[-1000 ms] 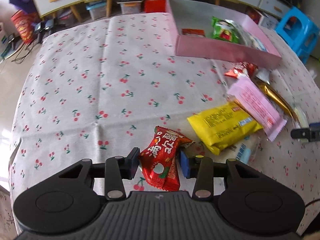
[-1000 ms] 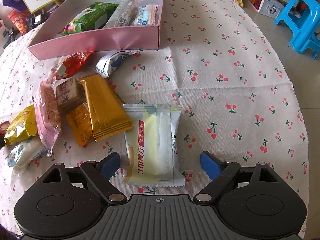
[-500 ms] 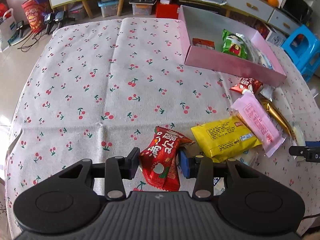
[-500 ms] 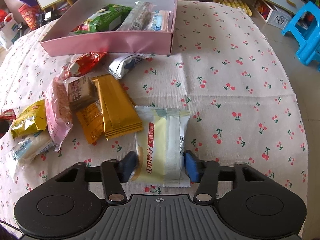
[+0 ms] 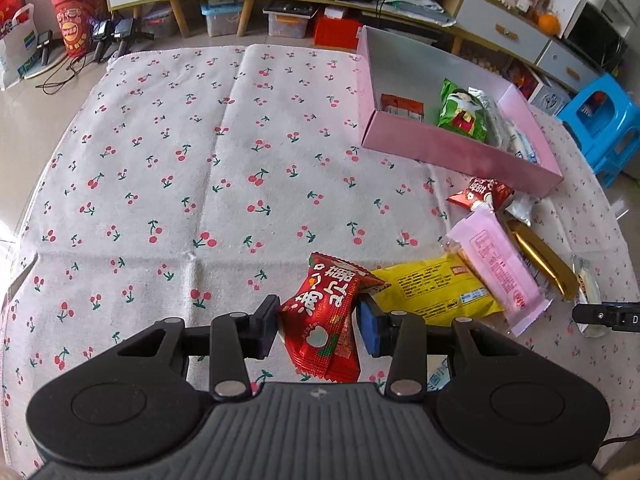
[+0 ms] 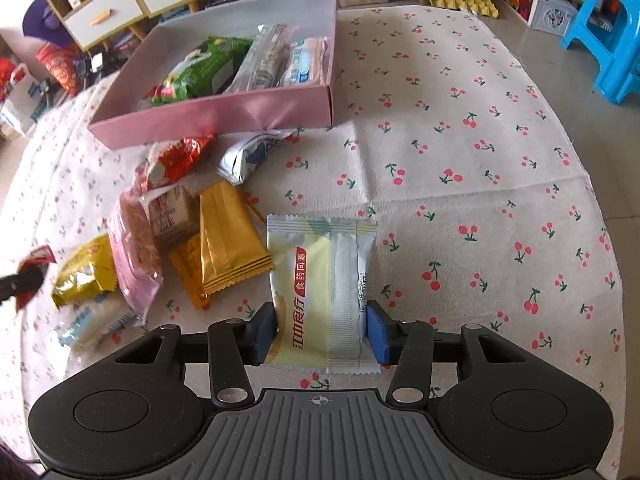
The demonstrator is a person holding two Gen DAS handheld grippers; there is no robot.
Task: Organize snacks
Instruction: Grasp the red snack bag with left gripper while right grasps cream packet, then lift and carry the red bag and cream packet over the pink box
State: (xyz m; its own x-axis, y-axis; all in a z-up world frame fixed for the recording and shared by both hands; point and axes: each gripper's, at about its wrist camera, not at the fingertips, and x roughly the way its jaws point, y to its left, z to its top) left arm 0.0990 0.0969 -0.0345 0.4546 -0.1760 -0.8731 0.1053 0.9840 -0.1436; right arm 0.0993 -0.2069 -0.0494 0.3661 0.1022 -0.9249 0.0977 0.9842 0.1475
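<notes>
My left gripper (image 5: 318,326) is shut on a red snack packet (image 5: 326,320) and holds it above the cherry-print tablecloth. My right gripper (image 6: 322,330) is shut on a pale yellow and white snack packet (image 6: 324,288), lifted off the cloth. The pink box (image 5: 452,144) stands at the back right in the left view and holds a green packet (image 5: 462,112) and others; it also shows in the right wrist view (image 6: 224,114). A pile of loose packets lies in front of it: yellow (image 5: 436,290), pink (image 5: 498,268), gold (image 6: 226,236).
A small red packet (image 6: 176,158) and a silver one (image 6: 250,154) lie just in front of the box wall. A blue stool (image 5: 604,120) stands past the table's right edge. Cabinets and storage bins line the far wall.
My right gripper closed on the pale yellow packet and lifted it. My left gripper rose and pulled back with the red packet held.
</notes>
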